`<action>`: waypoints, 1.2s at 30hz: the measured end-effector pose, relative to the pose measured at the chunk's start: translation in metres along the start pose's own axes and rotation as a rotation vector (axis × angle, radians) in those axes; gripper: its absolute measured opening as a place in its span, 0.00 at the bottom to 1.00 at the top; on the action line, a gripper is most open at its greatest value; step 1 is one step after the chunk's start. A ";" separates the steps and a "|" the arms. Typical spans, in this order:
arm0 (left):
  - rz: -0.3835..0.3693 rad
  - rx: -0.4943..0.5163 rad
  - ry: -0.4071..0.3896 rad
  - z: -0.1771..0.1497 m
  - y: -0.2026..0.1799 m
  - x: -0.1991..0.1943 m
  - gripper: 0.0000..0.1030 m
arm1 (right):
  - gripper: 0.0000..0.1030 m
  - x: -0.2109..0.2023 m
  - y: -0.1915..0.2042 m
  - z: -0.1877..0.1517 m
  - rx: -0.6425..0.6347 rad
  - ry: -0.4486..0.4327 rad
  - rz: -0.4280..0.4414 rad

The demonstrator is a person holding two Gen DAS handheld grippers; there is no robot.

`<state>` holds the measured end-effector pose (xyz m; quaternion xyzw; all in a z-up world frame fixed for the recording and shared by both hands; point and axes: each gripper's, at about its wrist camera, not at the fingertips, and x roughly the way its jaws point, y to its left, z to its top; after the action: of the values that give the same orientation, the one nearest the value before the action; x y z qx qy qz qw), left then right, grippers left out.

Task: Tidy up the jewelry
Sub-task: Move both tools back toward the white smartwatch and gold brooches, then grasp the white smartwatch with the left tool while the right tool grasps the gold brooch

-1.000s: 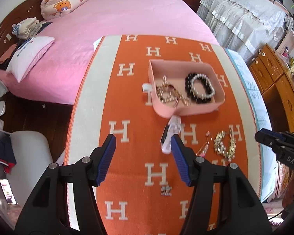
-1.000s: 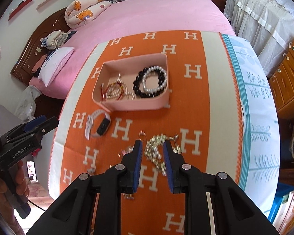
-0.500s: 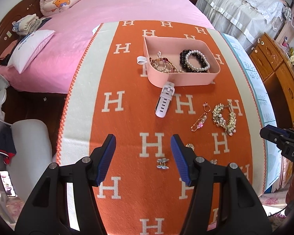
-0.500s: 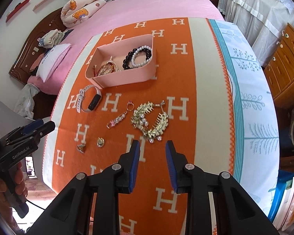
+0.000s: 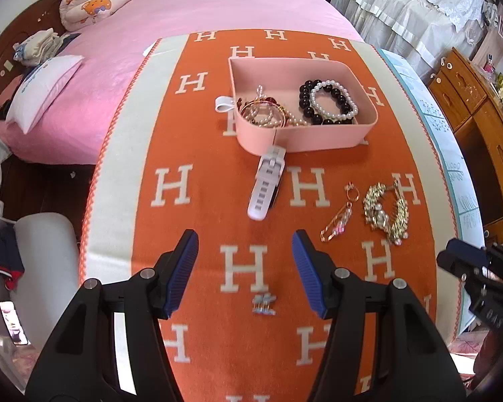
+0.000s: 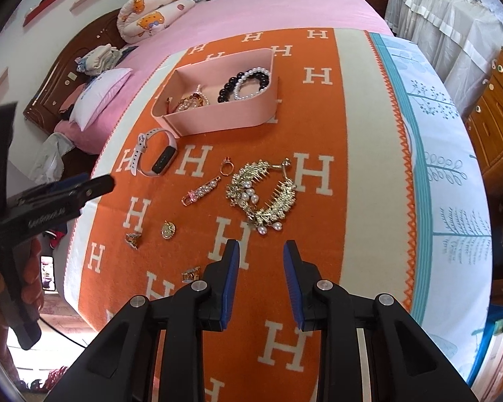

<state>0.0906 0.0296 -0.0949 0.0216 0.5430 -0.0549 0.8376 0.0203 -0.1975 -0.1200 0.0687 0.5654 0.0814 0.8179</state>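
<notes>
A pink tray (image 5: 365, 126) (image 6: 217, 120) on the orange H-pattern blanket holds a black and a pearl bracelet (image 5: 331, 100) and gold bangles (image 5: 264, 114). In front of it lie a white watch (image 5: 266, 184) (image 6: 154, 154), a ring (image 6: 227, 165), a pearl pin (image 6: 199, 191), a gold pearl hair comb (image 5: 385, 211) (image 6: 264, 194), a gold brooch (image 6: 167, 229) and small earrings (image 5: 264, 301) (image 6: 132, 238). My left gripper (image 5: 244, 268) is open above the blanket, short of the watch. My right gripper (image 6: 260, 278) is open, empty, just short of the comb.
The blanket (image 5: 184, 268) covers a table that drops off at left and front. A pink bed (image 5: 184, 10) with pillows lies behind. Wooden drawers (image 5: 479, 107) stand at right. A white chair (image 5: 40, 251) is at lower left.
Both grippers pulled back from the tray toward the front of the table; the view widened to show all the loose pieces. The right gripper's jaws opened wider. Nothing was picked up.
</notes>
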 end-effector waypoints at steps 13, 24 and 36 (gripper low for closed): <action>-0.016 0.019 0.022 0.035 -0.002 0.037 0.54 | 0.26 0.039 0.028 0.019 -0.219 -0.065 0.014; -0.042 0.041 0.048 0.048 -0.001 0.062 0.54 | 0.22 0.089 0.050 0.028 -0.390 -0.013 -0.057; -0.036 0.064 0.077 0.046 -0.006 0.080 0.11 | 0.09 0.103 0.057 0.031 -0.425 0.001 -0.084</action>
<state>0.1642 0.0141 -0.1486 0.0405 0.5733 -0.0864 0.8138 0.0817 -0.1212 -0.1914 -0.1289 0.5382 0.1644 0.8165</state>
